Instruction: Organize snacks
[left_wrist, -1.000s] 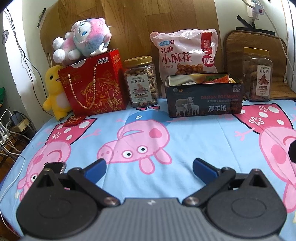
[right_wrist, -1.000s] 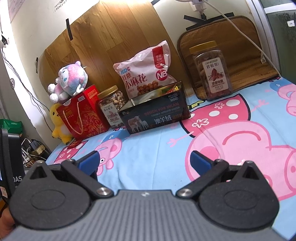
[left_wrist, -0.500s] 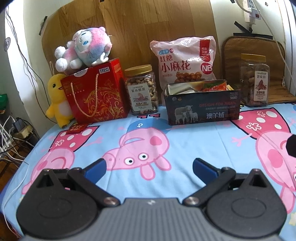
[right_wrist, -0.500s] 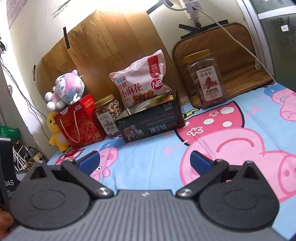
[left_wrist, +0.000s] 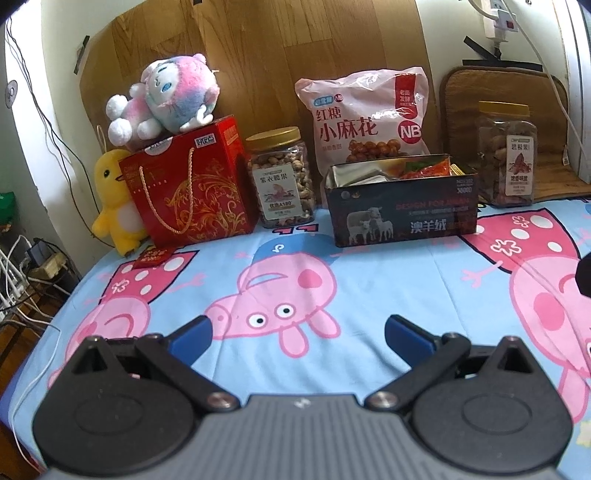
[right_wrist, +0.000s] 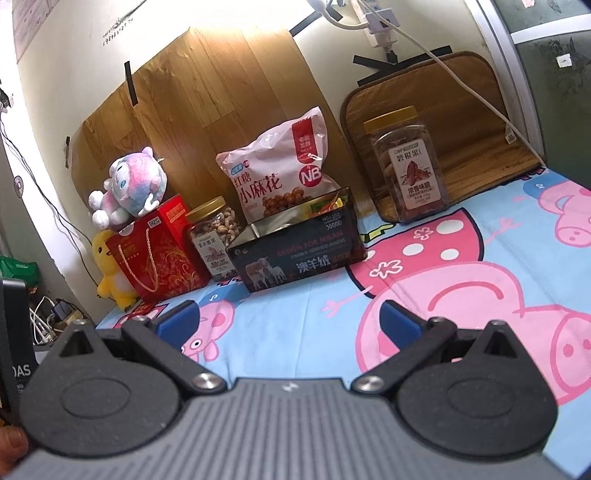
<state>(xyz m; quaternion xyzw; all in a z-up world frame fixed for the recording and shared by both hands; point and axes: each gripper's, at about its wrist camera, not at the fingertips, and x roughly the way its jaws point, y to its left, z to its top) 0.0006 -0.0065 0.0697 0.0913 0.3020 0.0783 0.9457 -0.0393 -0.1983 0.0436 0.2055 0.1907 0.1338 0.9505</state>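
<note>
Both the left claw (left_wrist: 297, 330) and right claw (right_wrist: 290, 319) are hanging released and empty over the bed's near edge, so nothing's getting picked yet. The snacks are sitting along the far edge: nut jar (left_wrist: 281, 177), pink bag (left_wrist: 364, 118), open tin box (left_wrist: 402, 201) and pecan jar (left_wrist: 506, 155). Probably reaching across for a jar next, which needs a wide, level grab.

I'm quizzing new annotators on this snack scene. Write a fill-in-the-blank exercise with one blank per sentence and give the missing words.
1. The plush toy lies on top of the ____ gift box.
2. The pink snack bag stands right behind the open dark ____.
3. Both nut jars have ____ lids.
4. The left gripper and the right gripper are both ____ and hold nothing.

Missing words: red; tin; yellow; open
</note>
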